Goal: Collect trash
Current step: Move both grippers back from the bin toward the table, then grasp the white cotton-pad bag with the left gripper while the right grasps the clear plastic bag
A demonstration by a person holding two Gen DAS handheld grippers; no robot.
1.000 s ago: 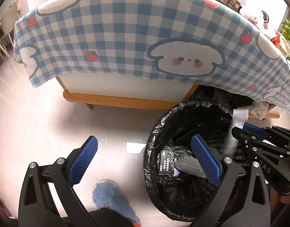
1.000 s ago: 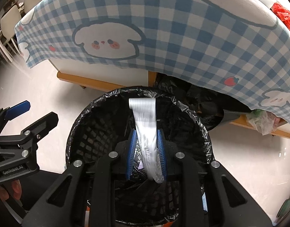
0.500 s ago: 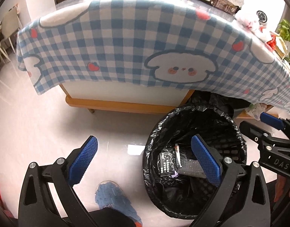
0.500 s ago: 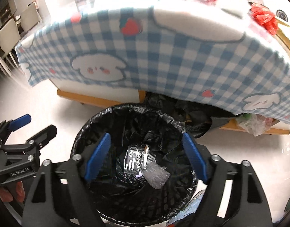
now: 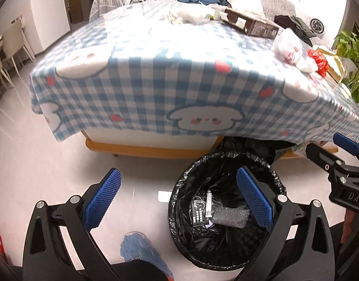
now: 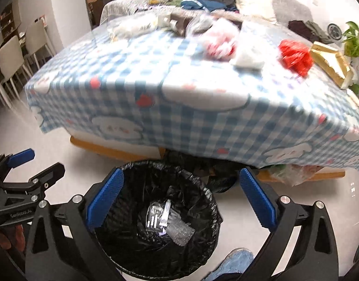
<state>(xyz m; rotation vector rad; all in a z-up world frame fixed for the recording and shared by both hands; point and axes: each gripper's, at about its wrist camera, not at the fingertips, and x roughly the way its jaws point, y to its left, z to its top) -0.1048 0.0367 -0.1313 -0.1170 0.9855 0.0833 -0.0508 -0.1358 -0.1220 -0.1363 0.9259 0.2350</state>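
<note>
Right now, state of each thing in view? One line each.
left gripper: open, nothing between the fingers
right gripper: jaws opening, nothing between the fingers
trash bin: upright on the floor, lined with a black bag, partly filled
bubble wrap: lying in the bin
dark wrapper: lying in the bin
tablecloth: draped over the table edge
red wrapper: crumpled, on the table
brown box: lying flat on the table

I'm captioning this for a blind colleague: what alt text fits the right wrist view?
Open right tongs hover empty, jaws opening, over a round bin with a black plastic liner holding clear plastic wrappers, beside a table draped in a blue checked cloth.
</note>
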